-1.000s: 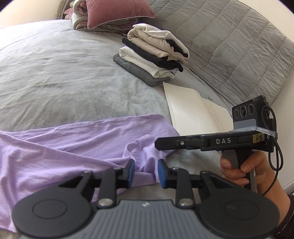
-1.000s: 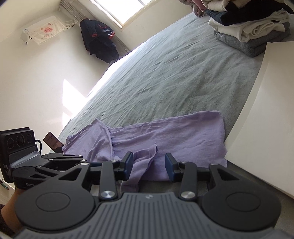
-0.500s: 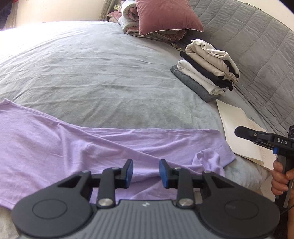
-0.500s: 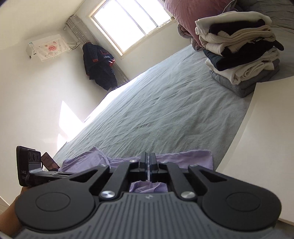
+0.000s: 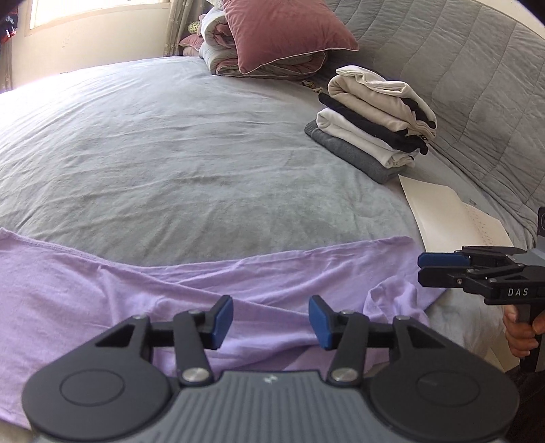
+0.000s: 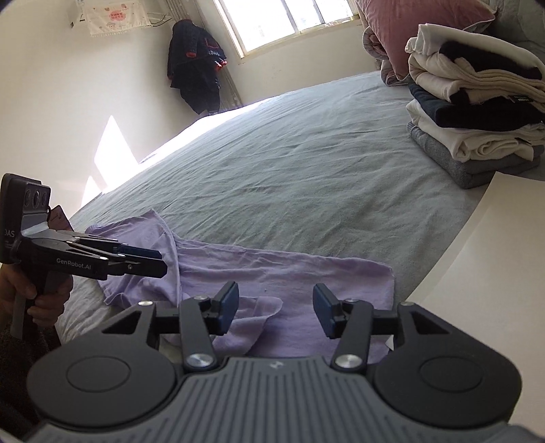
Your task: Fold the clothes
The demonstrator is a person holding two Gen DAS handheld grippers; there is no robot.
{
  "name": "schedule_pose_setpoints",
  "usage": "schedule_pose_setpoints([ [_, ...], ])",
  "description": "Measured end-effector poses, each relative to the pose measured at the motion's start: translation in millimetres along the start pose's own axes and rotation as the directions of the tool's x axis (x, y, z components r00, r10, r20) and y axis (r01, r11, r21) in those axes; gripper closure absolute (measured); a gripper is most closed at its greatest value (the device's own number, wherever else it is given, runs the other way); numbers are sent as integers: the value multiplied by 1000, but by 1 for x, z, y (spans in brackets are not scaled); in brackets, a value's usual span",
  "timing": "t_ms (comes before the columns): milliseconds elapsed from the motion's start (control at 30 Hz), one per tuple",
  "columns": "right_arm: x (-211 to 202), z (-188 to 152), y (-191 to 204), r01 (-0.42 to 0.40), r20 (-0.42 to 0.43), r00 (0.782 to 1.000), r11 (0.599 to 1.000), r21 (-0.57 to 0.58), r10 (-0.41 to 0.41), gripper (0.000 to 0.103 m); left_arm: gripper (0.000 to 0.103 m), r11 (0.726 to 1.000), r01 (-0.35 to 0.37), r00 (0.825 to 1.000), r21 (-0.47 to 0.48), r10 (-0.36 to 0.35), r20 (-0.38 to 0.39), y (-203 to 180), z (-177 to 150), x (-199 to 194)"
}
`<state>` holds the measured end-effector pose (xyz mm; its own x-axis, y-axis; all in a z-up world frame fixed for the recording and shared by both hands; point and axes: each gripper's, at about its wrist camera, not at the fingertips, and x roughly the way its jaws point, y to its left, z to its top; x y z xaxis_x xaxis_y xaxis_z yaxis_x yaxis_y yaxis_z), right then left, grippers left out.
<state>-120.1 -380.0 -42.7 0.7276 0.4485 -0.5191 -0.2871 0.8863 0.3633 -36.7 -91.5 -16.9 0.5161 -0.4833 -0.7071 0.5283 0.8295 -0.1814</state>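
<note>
1. Lilac cotton-looking garment [image 5: 170,293] lies spread and wrinkled along the near edge of the grey bedsheet [image 5: 170,153]; one end bunched into a small fold [image 6: 252,317] near the right gripper.
2. Left gripper [image 5: 270,322]: jaws opening, blue pads apart, nothing pinched. Cloth shows through the gap below the pads, not gripped.
3. Right gripper [image 6: 276,311]: jaws opening too, pads clear of the fabric; the bunched fold sits under the left pad, not clamped.
4. Each gripper shows in the other's view, side on: the right one at the garment's right end, the left one over the left end. A hand [image 5: 521,327] holds the right handle; another hand [image 6: 41,293] holds the left.
5. Stack of folded clothes [image 5: 371,119], white, black, beige on a grey base, sits on the far right of the bed, well apart from the lilac piece.
6. White sheet of paper or board [image 5: 442,211] lies between stack and garment end.
7. Dusty-pink pillow [image 5: 286,30] on rolled bedding at the headboard side; dark jacket [image 6: 196,64] hangs by the window.
</note>
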Motion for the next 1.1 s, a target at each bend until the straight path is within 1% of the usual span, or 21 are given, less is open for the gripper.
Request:
schedule_pose_setpoints([
  [67, 7, 0, 3, 4, -7, 1000, 1000, -16, -4, 51, 52, 1000, -14, 1000, 20, 15, -9, -1, 0, 4],
  [133, 15, -2, 6, 20, -37, 999, 999, -46, -21, 61, 52, 999, -27, 1000, 20, 27, -14, 1, 0, 6],
  [167, 19, -3, 8, 29, -53, 998, 998, -63, -32, 63, 52, 999, -33, 999, 15, 33, -14, 3, 0, 6],
  [200, 24, -5, 10, 38, -69, 997, 996, -84, -44, 69, 52, 999, -38, 999, 11, 39, -14, 6, 0, 6],
  [233, 28, -7, 13, 44, -83, 995, 993, -105, -53, 83, 52, 999, -44, 999, 6, 44, -15, 9, 0, 6],
  [300, 30, -10, 15, 35, -86, 995, 991, -127, -46, 100, 52, 998, -60, 998, -4, 60, -14, 15, 1, 5],
  [367, 23, -7, 15, 14, -65, 998, 995, -102, -20, 101, 52, 996, -81, 997, -24, 80, -13, 23, 1, 3],
  [433, 8, -1, 14, 1, -19, 1000, 997, -79, -3, 101, 52, 994, -95, 995, -47, 95, -6, 31, 3, 0],
  [467, -3, 4, 15, 0, 20, 1000, 998, -69, 2, 101, 52, 993, -101, 995, -59, 101, -2, 35, 3, -2],
  [533, -21, 11, 12, 8, 80, 997, 998, -62, -3, 101, 52, 990, -115, 993, -76, 116, 4, 42, 4, -4],
  [633, -33, 17, 1, 34, 133, 991, 999, -25, -30, 101, 52, 987, -136, 991, -90, 136, 3, 51, 5, -5],
  [700, -23, 16, -7, 80, 90, 993, 997, -7, -79, 101, 52, 984, -154, 988, -87, 154, -2, 53, 5, -4],
  [800, -8, 12, -17, 143, 20, 989, 990, 14, -144, 101, 52, 980, -189, 982, -55, 189, -6, 57, 7, -1],
  [900, 1, 8, -18, 169, -15, 986, 986, 2, -169, 101, 52, 970, -241, 970, 0, 241, -9, 65, 11, 2],
  [967, 1, 6, -19, 172, -22, 985, 985, -6, -172, 101, 52, 964, -264, 964, 24, 264, -27, 75, 15, 4],
  [1000, 1, 6, -19, 173, -22, 985, 985, -6, -173, 101, 53, 962, -273, 961, 20, 274, -48, 82, 18, 5],
  [1067, 1, 5, -20, 178, -24, 984, 984, -4, -178, 101, 54, 963, -267, 961, -37, 263, -86, 95, 23, 6],
  [1100, 2, 5, -20, 179, -25, 984, 984, -3, -179, 101, 56, 963, -249, 966, -105, 240, -93, 105, 26, 4],
])
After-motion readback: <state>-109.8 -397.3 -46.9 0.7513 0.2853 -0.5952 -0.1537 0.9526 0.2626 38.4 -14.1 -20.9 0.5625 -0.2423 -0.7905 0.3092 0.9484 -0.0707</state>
